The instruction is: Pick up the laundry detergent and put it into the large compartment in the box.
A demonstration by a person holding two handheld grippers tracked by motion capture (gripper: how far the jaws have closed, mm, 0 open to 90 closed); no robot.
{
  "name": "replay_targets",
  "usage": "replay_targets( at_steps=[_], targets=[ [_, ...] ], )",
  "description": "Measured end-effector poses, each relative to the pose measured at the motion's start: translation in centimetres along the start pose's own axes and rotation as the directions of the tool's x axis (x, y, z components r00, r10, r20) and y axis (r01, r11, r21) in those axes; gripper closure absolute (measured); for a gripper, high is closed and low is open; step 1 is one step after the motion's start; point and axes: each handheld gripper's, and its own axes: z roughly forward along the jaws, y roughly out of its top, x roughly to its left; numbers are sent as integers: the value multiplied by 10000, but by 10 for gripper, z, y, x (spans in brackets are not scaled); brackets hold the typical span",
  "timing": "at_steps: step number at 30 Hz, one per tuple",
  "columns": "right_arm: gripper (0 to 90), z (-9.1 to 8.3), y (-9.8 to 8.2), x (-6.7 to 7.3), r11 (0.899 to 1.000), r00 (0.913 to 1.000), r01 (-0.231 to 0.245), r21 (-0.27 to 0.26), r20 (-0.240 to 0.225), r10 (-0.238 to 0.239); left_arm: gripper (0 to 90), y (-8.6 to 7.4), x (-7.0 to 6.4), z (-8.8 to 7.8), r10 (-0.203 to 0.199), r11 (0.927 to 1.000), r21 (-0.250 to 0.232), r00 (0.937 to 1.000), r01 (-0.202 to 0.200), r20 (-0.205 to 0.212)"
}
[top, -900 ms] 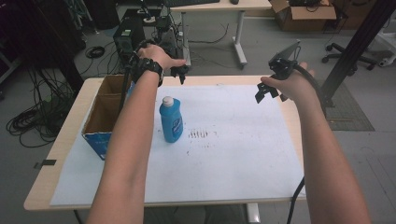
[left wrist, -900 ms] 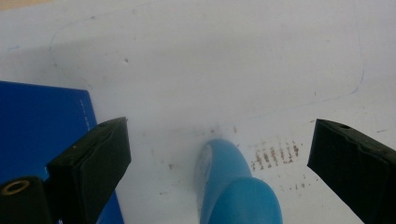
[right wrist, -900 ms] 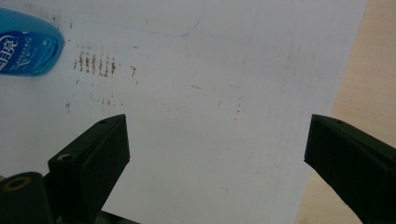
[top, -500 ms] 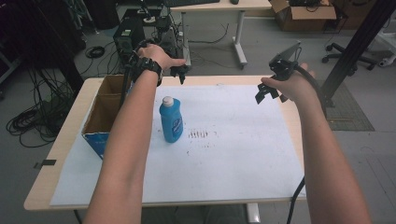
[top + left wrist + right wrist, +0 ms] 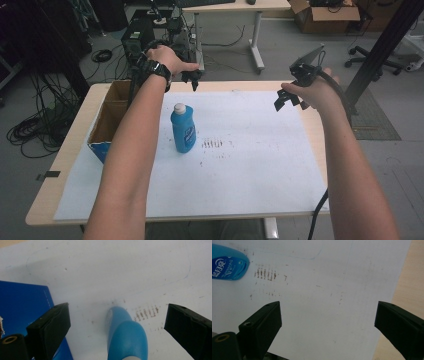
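Observation:
A blue bottle (image 5: 183, 129) with a white cap stands upright on the white paper (image 5: 250, 165), left of centre. My left gripper (image 5: 192, 80) hovers above the table's far edge, beyond the bottle. In the left gripper view its jaws (image 5: 117, 312) stand wide open, and the bottle (image 5: 126, 337) shows below, between them and untouched. My right gripper (image 5: 285, 100) hangs over the paper's far right part. Its jaws (image 5: 328, 310) are also wide open with only paper beneath, and the bottle (image 5: 228, 265) lies far off at the upper left of that view.
An open cardboard box (image 5: 107, 120) with a blue side stands at the table's left edge, close to the bottle. Brown smudges (image 5: 212, 144) mark the paper beside the bottle. Bare wooden table (image 5: 320, 125) runs along the paper's right side. Equipment and cables stand beyond the far edge.

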Motion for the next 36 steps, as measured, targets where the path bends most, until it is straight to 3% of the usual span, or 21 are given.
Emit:
replay_targets(
  at_steps=[14, 23, 31, 36],
  targets=[
    [72, 2, -7, 2, 10000, 10000, 14, -50, -93, -14, 66, -15, -8, -11, 708, 9973, 188, 9975, -709, 29],
    [72, 2, -10, 3, 9999, 9999, 57, -89, -119, -58, 66, -24, -19, -12, 1507, 9863, 647, 9883, -1519, 237],
    [72, 1, -14, 2, 9999, 9999, 42, -143, -113, -44, 65, -28, -22, -11, 1772, 9808, 811, 9841, -1776, 118],
    [73, 1, -16, 1, 9999, 9999, 40, -143, -105, -41, 73, -31, -22, -8, 1688, 9816, 885, 9856, -1691, 111]
  ],
)
